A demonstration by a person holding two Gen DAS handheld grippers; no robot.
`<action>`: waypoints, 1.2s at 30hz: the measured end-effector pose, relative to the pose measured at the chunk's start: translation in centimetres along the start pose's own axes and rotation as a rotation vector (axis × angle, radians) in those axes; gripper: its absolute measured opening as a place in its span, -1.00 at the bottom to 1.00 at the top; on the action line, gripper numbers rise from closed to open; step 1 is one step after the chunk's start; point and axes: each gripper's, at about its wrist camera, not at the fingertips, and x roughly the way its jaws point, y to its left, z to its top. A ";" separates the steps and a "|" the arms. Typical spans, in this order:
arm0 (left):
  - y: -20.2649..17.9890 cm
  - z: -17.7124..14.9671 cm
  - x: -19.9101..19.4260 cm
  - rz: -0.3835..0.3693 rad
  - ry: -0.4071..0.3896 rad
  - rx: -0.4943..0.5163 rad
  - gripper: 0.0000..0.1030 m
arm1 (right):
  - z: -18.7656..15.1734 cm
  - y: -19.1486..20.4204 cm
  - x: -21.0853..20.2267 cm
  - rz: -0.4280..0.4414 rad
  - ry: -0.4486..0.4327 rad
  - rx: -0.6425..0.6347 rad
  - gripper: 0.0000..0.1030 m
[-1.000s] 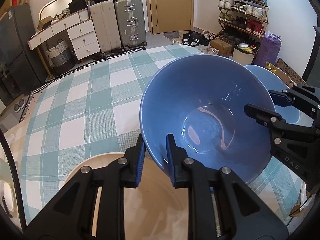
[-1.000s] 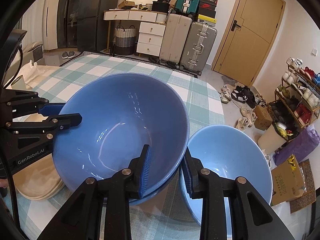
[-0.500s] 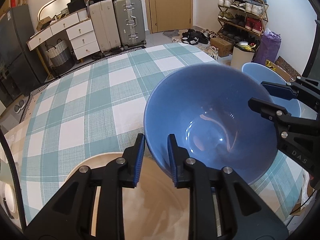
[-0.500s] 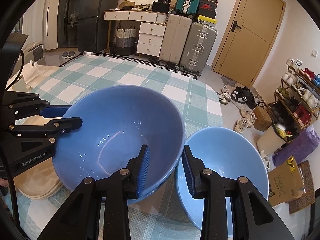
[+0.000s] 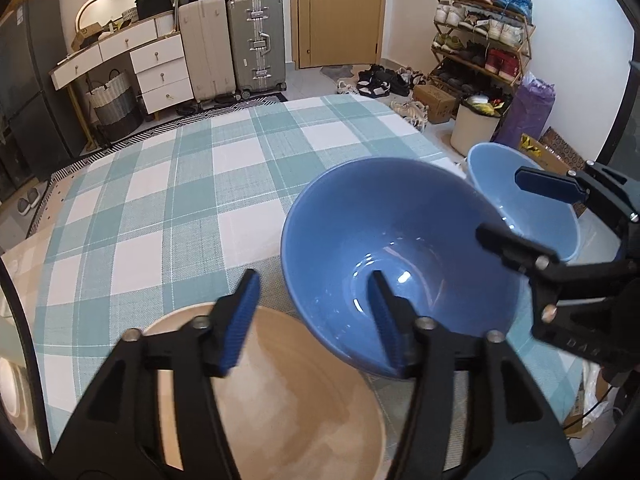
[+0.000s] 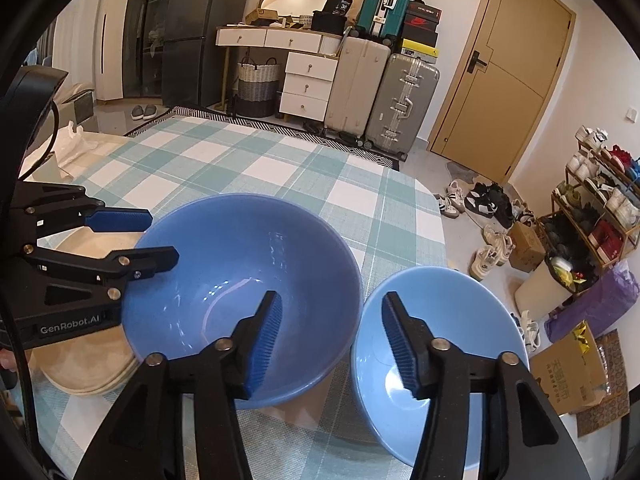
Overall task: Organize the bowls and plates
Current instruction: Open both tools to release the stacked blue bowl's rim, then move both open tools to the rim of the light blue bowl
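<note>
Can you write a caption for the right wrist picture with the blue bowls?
Right gripper opening over the big blue bowl's rim, small blue bowl beside it.

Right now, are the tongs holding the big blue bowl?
No. Both tongs, left and right, are opening around the big blue bowl's rim, pads off it.

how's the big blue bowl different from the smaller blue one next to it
The big bowl is a deeper, darker blue; the smaller bowl is paler. The big bowl is wider and sits mid-table beside the beige plates; the smaller bowl sits at the table's edge. Both are round, glossy, empty and upright on the checked tablecloth.
</note>
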 end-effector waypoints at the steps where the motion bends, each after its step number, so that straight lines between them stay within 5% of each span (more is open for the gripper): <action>1: 0.0 0.0 -0.4 -0.012 -0.008 -0.007 0.39 | 0.0 0.0 -0.2 0.004 -0.005 0.002 0.44; 9: -0.4 0.1 -2.9 -0.035 -0.028 -0.048 0.59 | 0.6 -1.1 -1.7 0.000 -0.030 0.056 0.86; 12: -0.6 -0.1 -3.7 -0.057 -0.035 -0.058 0.96 | 0.7 -2.0 -2.4 -0.015 -0.036 0.091 0.93; 36: -9.1 -2.1 -7.6 -0.106 -0.048 -0.075 0.95 | -1.2 -9.4 -10.5 -0.049 -0.109 0.226 0.98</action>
